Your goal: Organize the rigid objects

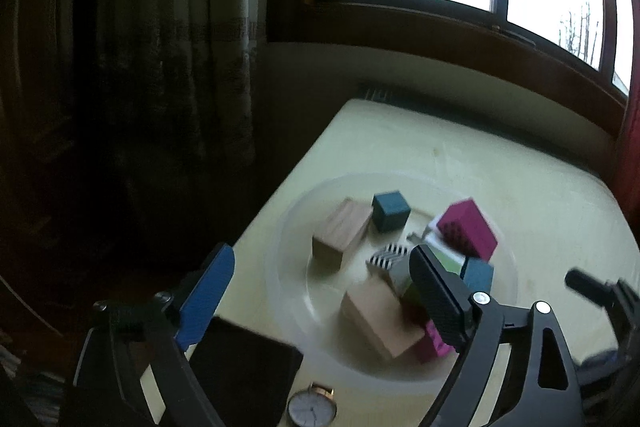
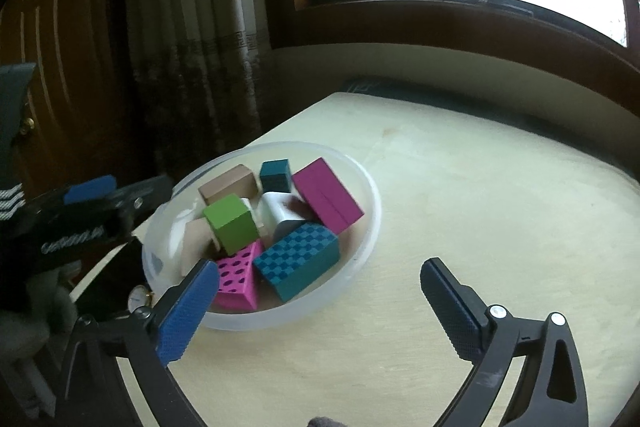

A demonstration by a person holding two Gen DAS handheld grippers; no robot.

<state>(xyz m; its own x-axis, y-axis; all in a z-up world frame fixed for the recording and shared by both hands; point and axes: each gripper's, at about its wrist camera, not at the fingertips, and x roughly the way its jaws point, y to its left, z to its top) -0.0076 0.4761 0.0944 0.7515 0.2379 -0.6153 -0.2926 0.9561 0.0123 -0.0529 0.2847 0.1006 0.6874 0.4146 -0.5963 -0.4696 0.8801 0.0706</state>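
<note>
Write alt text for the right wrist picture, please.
A clear plastic bowl full of coloured blocks sits on a pale table by a window, with the open right gripper hovering in front of it.

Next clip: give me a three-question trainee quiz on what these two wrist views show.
1. True or false: the left gripper holds a block.
2. What holds the blocks? A) cardboard box B) clear plastic bowl C) metal tray
3. Name the item lying on the table beside the bowl's near rim, next to the dark flat object.

Key: 1 false, both grippers are open and empty, including the right gripper; 2 B; 3 a wristwatch.
</note>
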